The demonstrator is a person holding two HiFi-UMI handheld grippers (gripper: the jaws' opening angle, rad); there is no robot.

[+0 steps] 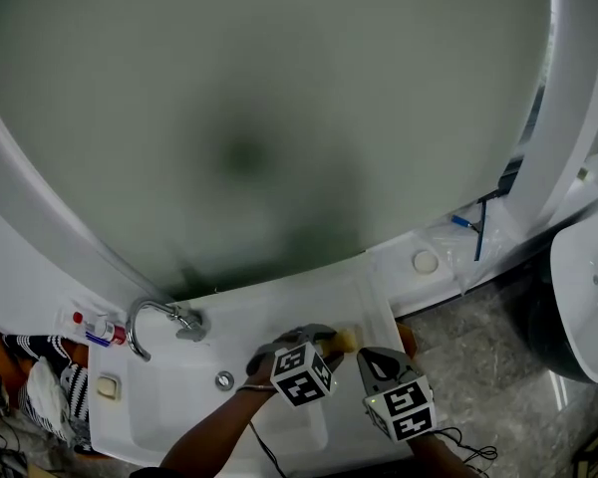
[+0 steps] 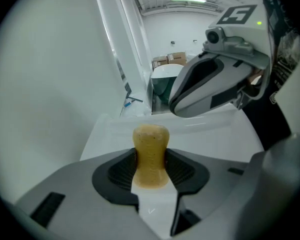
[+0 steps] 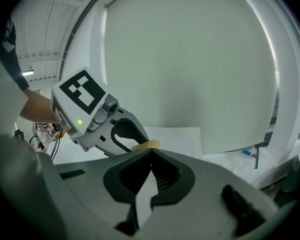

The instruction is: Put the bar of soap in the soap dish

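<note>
White basin surface [image 1: 279, 312] lies below a large round grey panel [image 1: 249, 118]. A chrome tap [image 1: 159, 319] stands at its left, and a small beige square item [image 1: 108, 387] sits on the rim beside it; whether that item is the soap dish cannot be confirmed. At centre, the left hand-held gripper [image 1: 331, 340] is clamped on the bar of soap [image 1: 346, 340] above the basin's rear right corner. The yellowish bar stands upright between the ribbed pads, pinched at its waist. The grip is judged firm enough for carrying. To its right, the right hand-held gripper [image 1: 377, 358] has its jaws together on nothing, tips near the soap. It appears to be kept clear as a spare. The soap is not yet in any dish.
</note>
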